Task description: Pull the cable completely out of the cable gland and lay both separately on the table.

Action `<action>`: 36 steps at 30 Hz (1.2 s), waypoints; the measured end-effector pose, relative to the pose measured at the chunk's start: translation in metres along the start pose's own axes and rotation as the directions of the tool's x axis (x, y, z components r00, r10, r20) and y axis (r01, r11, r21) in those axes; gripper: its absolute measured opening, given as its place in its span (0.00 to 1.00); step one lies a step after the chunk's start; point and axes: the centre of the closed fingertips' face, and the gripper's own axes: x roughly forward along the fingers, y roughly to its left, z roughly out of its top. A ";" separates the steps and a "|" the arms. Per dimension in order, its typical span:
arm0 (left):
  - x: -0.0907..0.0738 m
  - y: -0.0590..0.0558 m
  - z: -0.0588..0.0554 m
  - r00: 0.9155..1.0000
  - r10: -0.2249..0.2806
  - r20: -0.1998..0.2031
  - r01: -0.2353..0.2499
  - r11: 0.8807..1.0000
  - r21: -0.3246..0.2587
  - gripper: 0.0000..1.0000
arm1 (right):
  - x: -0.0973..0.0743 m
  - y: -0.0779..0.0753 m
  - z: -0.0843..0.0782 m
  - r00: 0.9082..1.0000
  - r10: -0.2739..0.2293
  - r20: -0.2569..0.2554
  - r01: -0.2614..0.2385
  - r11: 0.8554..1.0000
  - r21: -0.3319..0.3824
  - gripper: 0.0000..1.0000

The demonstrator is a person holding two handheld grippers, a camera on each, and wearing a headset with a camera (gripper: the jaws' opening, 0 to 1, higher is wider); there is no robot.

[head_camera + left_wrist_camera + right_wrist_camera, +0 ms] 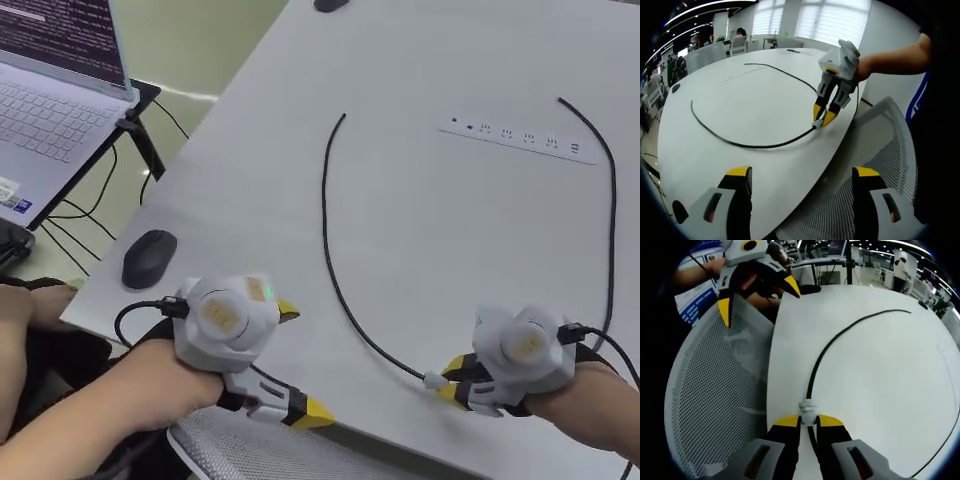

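A long black cable [325,225] curves across the white table [440,250]. A small white cable gland [435,380] sits on its near end by the front edge. My right gripper [450,380] is shut on the gland. In the right gripper view the gland [808,407] pokes out just past the closed tips of the right gripper [809,421], and the cable [840,332] runs away from it. My left gripper [303,361] hangs open off the table's front edge, holding nothing. The left gripper view shows its own jaws [802,175] spread wide and the right gripper [823,117] at the cable [740,142] end.
A white power strip [520,138] lies at the far right, its black cord [611,220] running down the right side. A dark mouse [148,257] and a laptop [50,100] are at the left. A grey mesh chair [250,450] stands below the table edge.
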 end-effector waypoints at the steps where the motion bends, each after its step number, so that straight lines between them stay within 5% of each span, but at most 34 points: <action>1: 0.001 -0.001 0.002 1.000 -0.002 0.003 0.002 1.000 0.005 0.82 | -0.004 0.001 0.003 1.000 -0.002 0.005 0.002 1.000 0.000 0.07; 17: 0.011 -0.021 0.043 0.997 -0.042 0.068 0.039 0.998 0.054 0.77 | -0.044 0.017 0.030 0.999 -0.015 0.046 0.016 0.999 -0.029 0.07; 23: 0.013 -0.030 0.060 0.990 -0.065 0.127 0.055 0.995 0.079 0.75 | -0.059 0.019 0.039 0.998 -0.011 0.064 0.014 0.999 -0.044 0.07; 36: 0.022 -0.049 0.088 0.978 -0.134 0.157 0.109 0.982 0.156 0.66 | -0.087 0.034 0.065 0.993 0.030 0.110 -0.019 0.994 -0.104 0.06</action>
